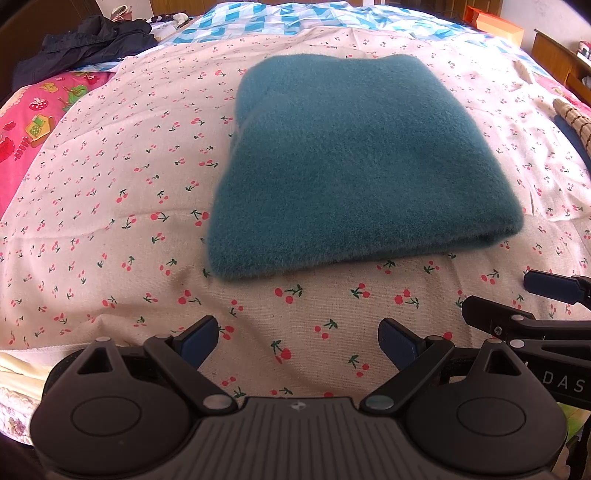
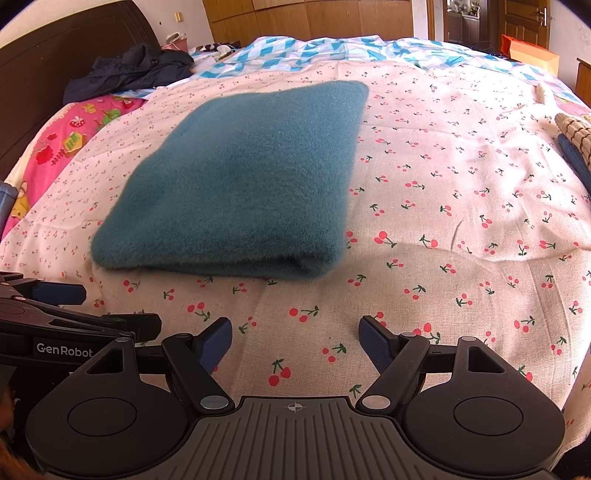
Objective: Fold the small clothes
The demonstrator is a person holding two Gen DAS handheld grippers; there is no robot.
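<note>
A cherry-print sheet (image 2: 443, 229) covers the bed; beyond lie a dark jacket (image 2: 136, 72) (crumpled), a pink cloth (image 1: 33, 125) and an orange box (image 2: 532, 55).

A lived-in home bedroom. Ahead of the tool lies a bed (image 2: 461, 177) spread with a cherry-print sheet (image 1: 110, 221), with a blue-and-white checked quilt (image 2: 332, 51) farther off and a pink cartoon-print cover (image 1: 33, 122) to the left. A dark wooden headboard (image 2: 55, 66) rises at far left, with a dark jacket (image 2: 136, 70) heaped near it. Wooden wardrobe panels (image 2: 314, 18) and a wooden door (image 2: 524, 18) line the far wall.
</note>
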